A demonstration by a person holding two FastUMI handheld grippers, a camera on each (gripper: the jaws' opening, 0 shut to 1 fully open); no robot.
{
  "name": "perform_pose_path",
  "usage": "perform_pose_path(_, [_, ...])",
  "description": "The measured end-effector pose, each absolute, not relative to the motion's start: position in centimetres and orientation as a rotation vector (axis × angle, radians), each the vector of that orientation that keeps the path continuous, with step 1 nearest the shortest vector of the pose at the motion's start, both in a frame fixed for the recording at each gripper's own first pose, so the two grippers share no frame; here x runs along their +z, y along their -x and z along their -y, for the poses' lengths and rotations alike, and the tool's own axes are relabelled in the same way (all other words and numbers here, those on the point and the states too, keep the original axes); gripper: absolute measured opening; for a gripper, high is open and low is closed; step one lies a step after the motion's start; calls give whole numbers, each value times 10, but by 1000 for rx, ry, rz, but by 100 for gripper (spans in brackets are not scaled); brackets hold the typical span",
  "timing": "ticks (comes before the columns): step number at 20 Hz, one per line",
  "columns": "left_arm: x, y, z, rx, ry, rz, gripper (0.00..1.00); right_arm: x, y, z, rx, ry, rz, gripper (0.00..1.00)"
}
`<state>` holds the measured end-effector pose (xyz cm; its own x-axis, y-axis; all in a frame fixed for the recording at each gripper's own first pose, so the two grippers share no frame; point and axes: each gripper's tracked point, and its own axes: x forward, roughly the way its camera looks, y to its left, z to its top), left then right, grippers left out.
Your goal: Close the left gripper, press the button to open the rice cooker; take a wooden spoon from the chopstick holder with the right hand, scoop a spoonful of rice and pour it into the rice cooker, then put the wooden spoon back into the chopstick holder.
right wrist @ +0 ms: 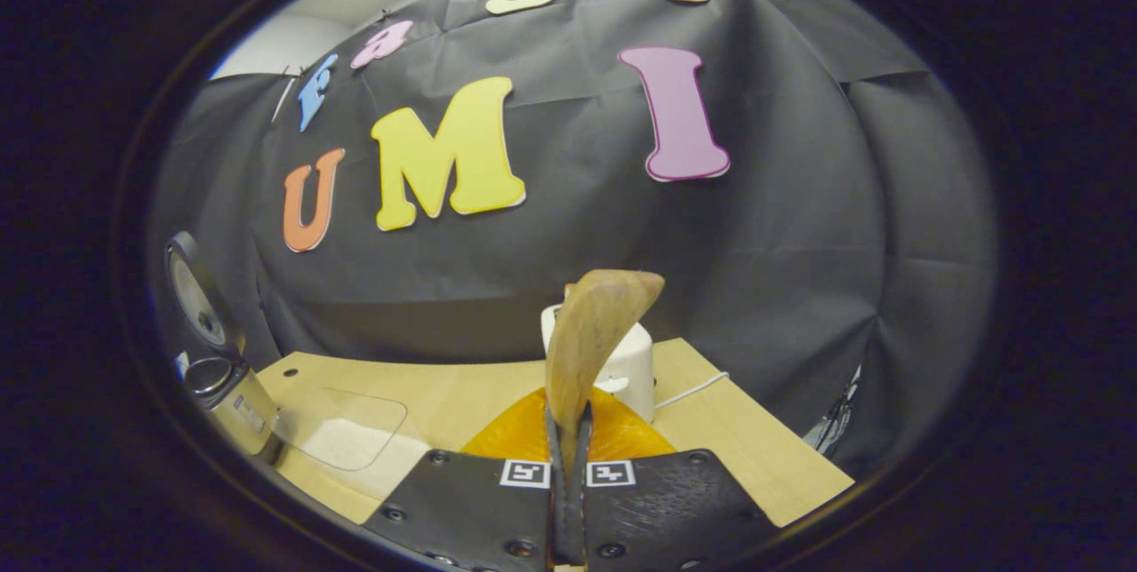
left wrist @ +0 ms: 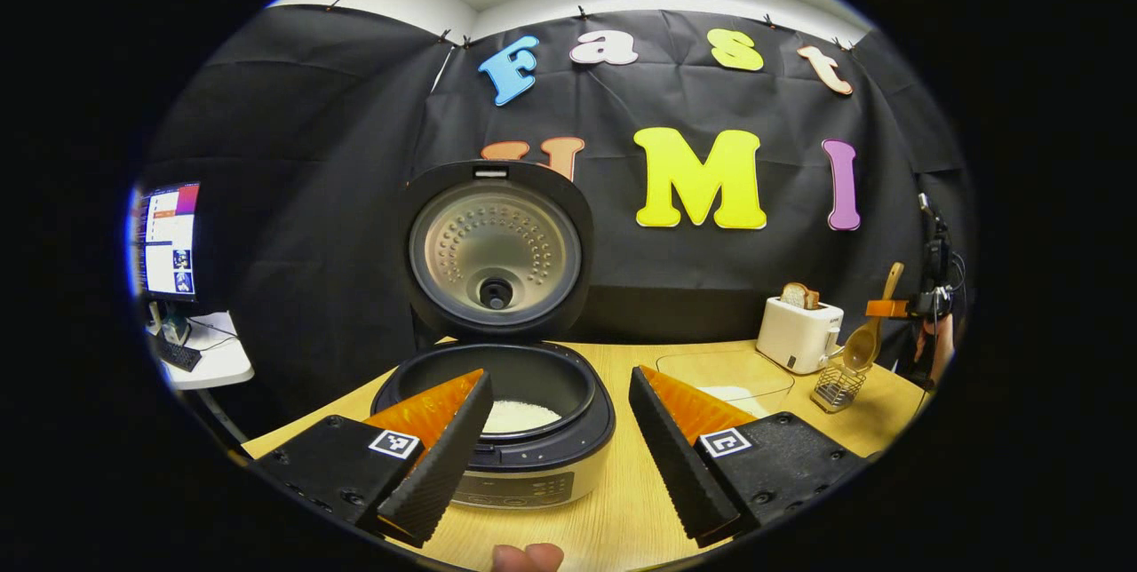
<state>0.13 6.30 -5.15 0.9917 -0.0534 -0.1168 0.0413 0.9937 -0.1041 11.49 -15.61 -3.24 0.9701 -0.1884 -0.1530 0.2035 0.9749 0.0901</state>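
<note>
A: Where do we stand?

B: The cooker [left wrist: 515,430] sits open on the table [left wrist: 622,501], lid [left wrist: 496,248] upright, a little rice in the pot; the left gripper [left wrist: 560,430] hangs in front of it with its fingers spread wide and nothing between them.

A: And the spoon?

B: Pinched in the right gripper [right wrist: 568,456]; both fingers press on the spoon [right wrist: 591,337] handle, nearly touching each other. From the left gripper view the spoon bowl hangs just above the wire holder [left wrist: 837,387], beside the toaster [left wrist: 798,334].

A: So it's going back in?

B: Going in or coming out, I can't tell; the rice in the pot suggests a return.

A: What might go wrong?

B: The holder looks light and narrow; a spoon coming down off-centre could catch the rim and tip it; letting go too high could send it toppling out toward the glass dish [left wrist: 724,377] of rice.
</note>
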Motion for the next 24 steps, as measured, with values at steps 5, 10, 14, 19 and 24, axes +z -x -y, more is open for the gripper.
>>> perform_pose_path(5, [-51,3,-67,-66,133,-106,99,9,-130,83,-100,-93,-95,0])
perform_pose_path(10, [-58,12,-66,-79,169,-117,98,0,-168,-18,34,-48,-131,0])
perform_pose_path(14, [-58,18,-64,-97,152,-104,98,-49,-197,-68,75,23,-231,1])
perform_pose_path(19, [-62,25,-70,-95,109,-87,98,-101,-213,-67,-17,211,-305,0])
perform_pose_path(24, [-66,29,-87,-86,107,-84,98,-131,-221,-68,-78,269,-356,0])
